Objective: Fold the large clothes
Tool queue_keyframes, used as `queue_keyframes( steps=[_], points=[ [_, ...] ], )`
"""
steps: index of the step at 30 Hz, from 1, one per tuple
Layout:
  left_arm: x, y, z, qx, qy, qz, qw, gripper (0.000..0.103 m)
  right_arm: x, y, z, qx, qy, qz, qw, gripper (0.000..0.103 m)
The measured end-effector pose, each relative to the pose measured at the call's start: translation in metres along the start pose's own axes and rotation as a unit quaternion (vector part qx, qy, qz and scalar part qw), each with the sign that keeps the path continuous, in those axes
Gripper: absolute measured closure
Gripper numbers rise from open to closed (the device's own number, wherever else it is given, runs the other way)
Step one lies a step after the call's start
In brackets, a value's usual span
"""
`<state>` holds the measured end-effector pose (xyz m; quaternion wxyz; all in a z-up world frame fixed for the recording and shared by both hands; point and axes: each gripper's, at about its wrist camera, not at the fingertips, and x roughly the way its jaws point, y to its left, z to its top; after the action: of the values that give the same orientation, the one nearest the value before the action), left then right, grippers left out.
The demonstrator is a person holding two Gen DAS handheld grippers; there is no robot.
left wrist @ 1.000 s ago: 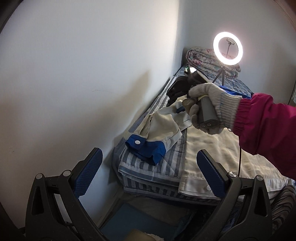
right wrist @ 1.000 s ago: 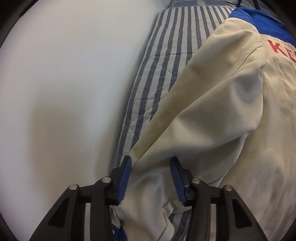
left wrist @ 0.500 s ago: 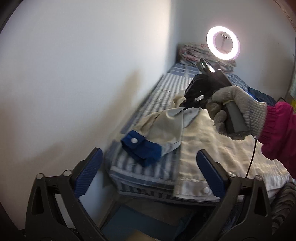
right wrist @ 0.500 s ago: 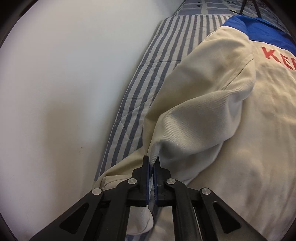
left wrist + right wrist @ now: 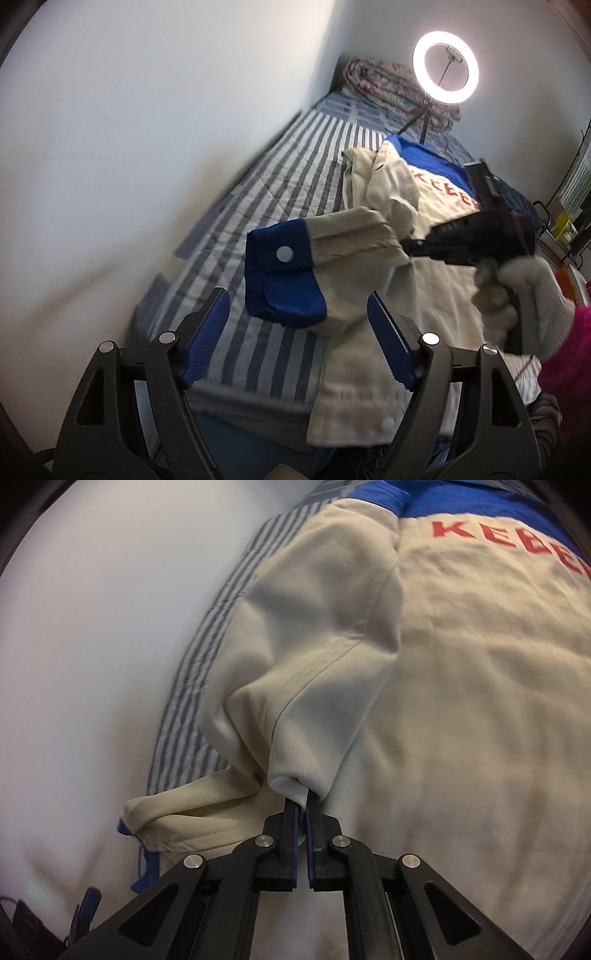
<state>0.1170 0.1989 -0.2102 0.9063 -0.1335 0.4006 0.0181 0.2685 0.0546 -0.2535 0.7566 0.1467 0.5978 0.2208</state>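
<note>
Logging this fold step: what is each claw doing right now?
Left claw: open, holding nothing, near the blue cuff.
Right claw: shut on the jacket sleeve, lifted off the bed.

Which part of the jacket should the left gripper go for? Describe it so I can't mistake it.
Start at the striped bed along the white wall, where the cream jacket lies. Its sleeve is lifted off the bedding, pinched by the right gripper. The target is the blue cuff at the sleeve's hanging end, the only blue patch with a white snap button.
</note>
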Motion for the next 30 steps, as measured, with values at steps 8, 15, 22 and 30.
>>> queue_keyframes(
  steps=[8, 15, 22, 30],
  points=[
    [0.060, 0.006, 0.026, -0.025, 0.040, -0.022, 0.9987, 0.022, -0.005, -0.027, -0.009, -0.004, -0.002, 0.014, 1.000, 0.103],
    [0.100, 0.013, 0.030, -0.079, 0.082, -0.068, 0.9911, 0.027, -0.002, -0.036, -0.002, -0.003, -0.004, 0.021, 1.000, 0.103],
    [0.079, -0.008, 0.034, -0.048, 0.052, -0.104, 0.9921, 0.103, -0.005, -0.043, -0.001, -0.001, -0.006, 0.024, 1.000, 0.099],
    [0.021, -0.035, 0.023, 0.012, 0.002, -0.128, 0.9916, 0.103, -0.049, -0.047, -0.001, -0.029, -0.038, 0.005, 0.999, 0.082]
  ],
)
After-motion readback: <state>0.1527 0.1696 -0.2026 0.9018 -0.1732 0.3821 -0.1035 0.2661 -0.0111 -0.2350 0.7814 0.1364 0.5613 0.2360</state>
